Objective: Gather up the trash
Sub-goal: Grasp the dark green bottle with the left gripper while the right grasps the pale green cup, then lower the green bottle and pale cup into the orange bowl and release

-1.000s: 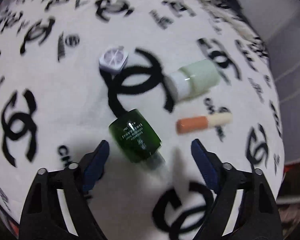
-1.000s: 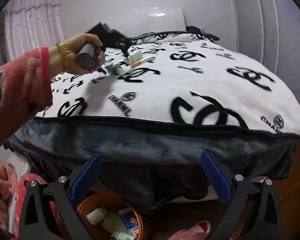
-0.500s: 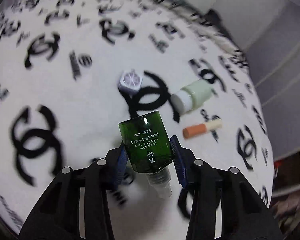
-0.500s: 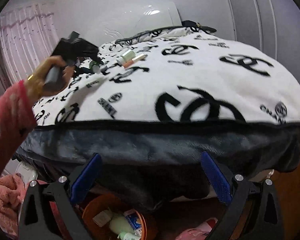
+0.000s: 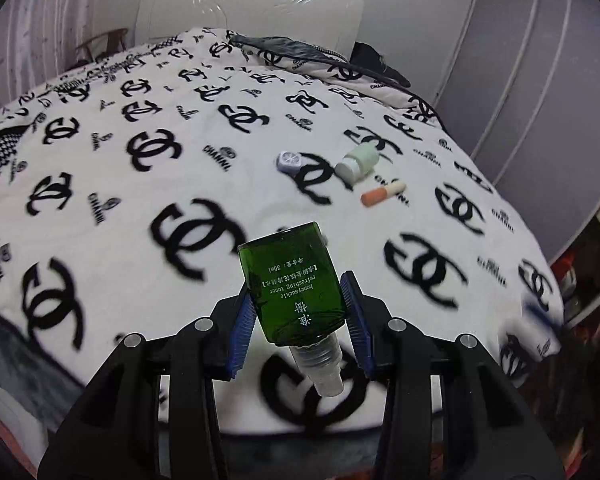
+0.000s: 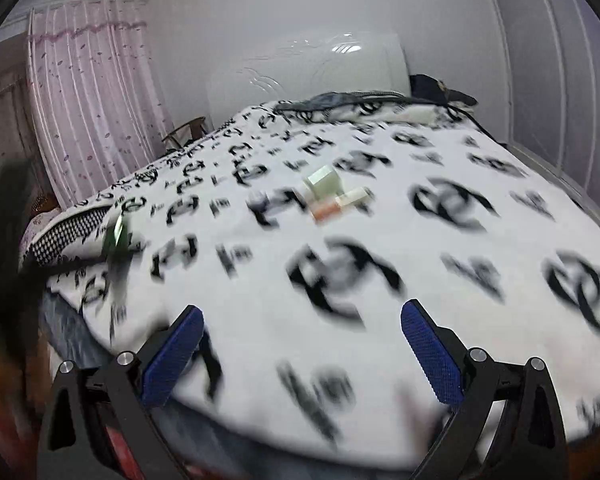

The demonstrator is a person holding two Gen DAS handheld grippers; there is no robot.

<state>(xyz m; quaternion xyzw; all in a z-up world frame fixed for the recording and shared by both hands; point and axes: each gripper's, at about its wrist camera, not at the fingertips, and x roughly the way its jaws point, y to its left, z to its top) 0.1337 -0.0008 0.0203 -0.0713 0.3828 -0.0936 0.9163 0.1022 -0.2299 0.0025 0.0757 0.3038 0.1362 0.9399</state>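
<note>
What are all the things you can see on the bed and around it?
green bottle: one, dark green, clear neck, held between the left gripper's pads above the blanket
pale green bottle: one, white cap, lying on the blanket
tube: one, orange and cream, lying beside the pale bottle
small cap: one, white-lilac, on the blanket
blanket: one, white with black logos, covering the bed
headboard: one, white, far end
curtain: one, pink, far left
left gripper: blue pads, shut on the green bottle
right gripper: blue pads, open, empty
</note>
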